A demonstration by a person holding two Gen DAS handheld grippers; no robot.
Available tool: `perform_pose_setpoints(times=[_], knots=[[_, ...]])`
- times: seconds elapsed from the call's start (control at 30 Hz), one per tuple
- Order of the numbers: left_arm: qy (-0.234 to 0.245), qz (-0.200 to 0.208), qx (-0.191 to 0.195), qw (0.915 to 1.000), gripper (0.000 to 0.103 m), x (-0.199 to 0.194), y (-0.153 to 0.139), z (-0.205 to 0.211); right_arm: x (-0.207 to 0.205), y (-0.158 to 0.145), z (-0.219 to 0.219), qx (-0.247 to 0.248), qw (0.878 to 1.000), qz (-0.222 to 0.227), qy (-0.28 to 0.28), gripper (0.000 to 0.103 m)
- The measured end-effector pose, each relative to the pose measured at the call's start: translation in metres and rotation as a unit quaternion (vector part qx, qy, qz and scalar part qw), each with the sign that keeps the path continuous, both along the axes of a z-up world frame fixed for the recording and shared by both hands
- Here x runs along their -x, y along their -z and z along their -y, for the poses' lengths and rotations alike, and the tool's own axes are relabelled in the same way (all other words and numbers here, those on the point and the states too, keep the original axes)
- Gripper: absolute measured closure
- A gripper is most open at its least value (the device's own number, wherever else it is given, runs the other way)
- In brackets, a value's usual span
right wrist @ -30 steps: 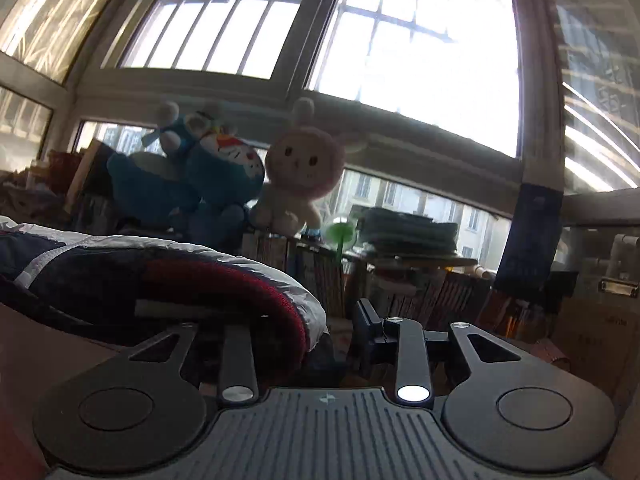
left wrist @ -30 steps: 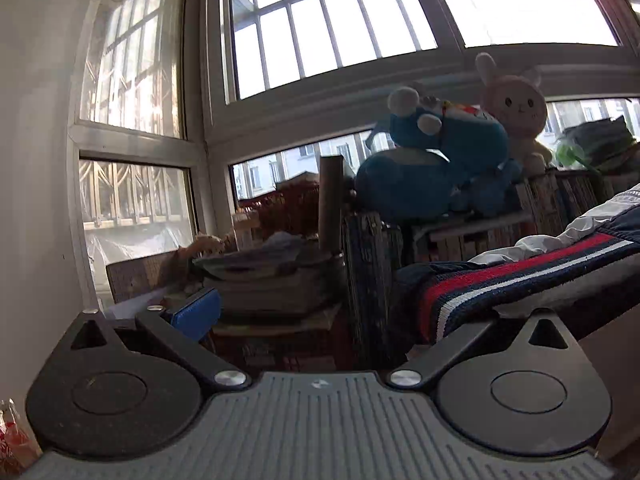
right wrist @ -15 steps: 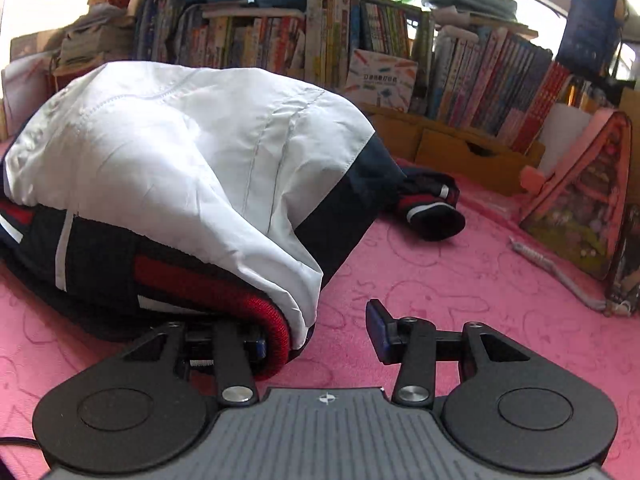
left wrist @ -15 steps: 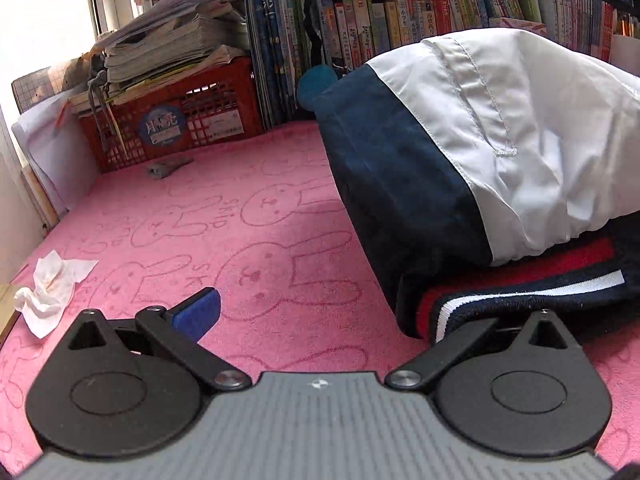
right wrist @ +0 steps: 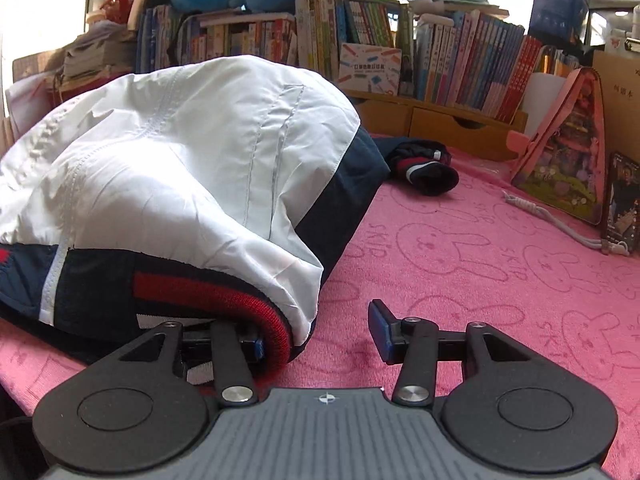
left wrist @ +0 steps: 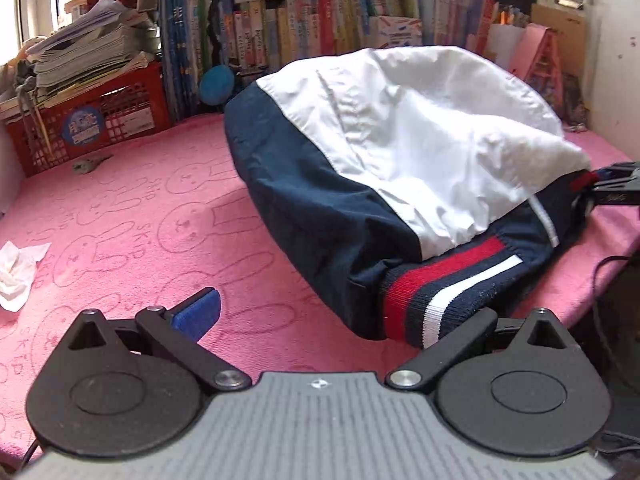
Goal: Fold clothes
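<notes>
A white and navy jacket [left wrist: 400, 152] with a red, white and navy ribbed hem lies puffed up on the pink rabbit-print cloth [left wrist: 132, 220]. My left gripper [left wrist: 320, 312] is open at the near edge; its right finger is hidden under the hem, its blue left pad [left wrist: 198, 312] is bare. In the right wrist view the jacket [right wrist: 180, 160] fills the left. My right gripper [right wrist: 320, 332] is open; its left finger is under the red hem [right wrist: 240, 304], its right pad [right wrist: 380, 328] is bare. The right gripper also shows in the left wrist view [left wrist: 616, 188].
A red crate [left wrist: 84, 120] with stacked papers and a row of books [left wrist: 320, 28] stand at the back. A crumpled tissue [left wrist: 18, 268] lies at the left. A jacket sleeve cuff [right wrist: 424, 168], a pink bag [right wrist: 560, 160] and a cord [right wrist: 560, 220] lie to the right.
A second ago both grippers held the hem high, facing the windows. They have come down to the cloth, the jacket has folded over, and it has settled further since half a second ago.
</notes>
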State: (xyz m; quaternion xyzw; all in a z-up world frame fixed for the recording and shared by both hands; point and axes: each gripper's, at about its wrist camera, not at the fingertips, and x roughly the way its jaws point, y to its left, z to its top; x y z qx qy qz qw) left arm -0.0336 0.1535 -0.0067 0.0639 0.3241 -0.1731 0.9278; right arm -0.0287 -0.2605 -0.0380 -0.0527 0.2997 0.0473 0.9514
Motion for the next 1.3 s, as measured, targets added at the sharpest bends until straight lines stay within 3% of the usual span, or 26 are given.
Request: perform_pose_setpoints(times=[0.07,0.13,0.3,0.37,0.43,0.5,0.63,0.73,0.87,0.97,1.07,1.17,1.3], knots=[[0.020,0.008,0.026,0.9994,0.000,0.005,-0.010,-0.003,0.003,0.002,-0.002,0.003,1.000,0.007,0.006,0.053],[0.020,0.015,0.026,0.9993,0.000,0.005,-0.013,-0.002,0.007,0.003,-0.005,0.007,1.000,0.015,0.013,0.051],[-0.045,-0.013,-0.095,0.9944,0.000,-0.020,0.014,0.015,0.015,0.008,-0.010,0.015,0.999,0.033,0.029,0.049],[-0.050,-0.026,-0.101,0.9933,0.000,-0.026,0.023,0.016,0.019,0.009,-0.012,0.019,0.998,0.040,0.035,0.049],[-0.040,-0.036,-0.075,0.9958,0.000,-0.025,0.021,0.012,0.022,0.011,-0.015,0.022,0.998,0.047,0.041,0.049],[-0.002,-0.055,-0.024,0.9982,0.000,-0.019,0.014,0.004,0.025,0.012,-0.014,0.015,0.997,0.050,0.049,0.049],[0.057,-0.061,0.092,0.9923,0.000,-0.002,-0.008,-0.013,0.025,0.015,-0.012,-0.010,0.997,0.051,0.061,0.050],[0.047,-0.030,0.167,0.9844,0.000,0.006,-0.026,-0.025,0.026,0.016,-0.016,-0.011,0.997,0.053,0.062,0.052],[-0.015,0.005,0.201,0.9795,0.000,-0.001,-0.045,-0.009,0.031,0.012,-0.020,-0.035,0.997,0.047,0.050,0.075],[-0.001,0.058,0.178,0.9823,0.000,-0.014,-0.051,0.038,0.040,0.005,-0.026,-0.062,0.996,0.047,0.041,0.079],[0.024,0.075,0.136,0.9876,0.000,-0.043,-0.041,0.094,0.049,-0.001,-0.029,-0.078,0.995,0.052,0.040,0.079],[0.026,0.065,0.060,0.9957,0.000,-0.080,-0.014,0.139,0.057,0.001,-0.035,-0.039,0.995,0.069,0.068,0.078],[0.019,0.062,-0.033,0.9973,0.000,-0.106,0.023,0.162,0.076,0.013,-0.053,0.082,0.987,0.112,0.086,0.060]])
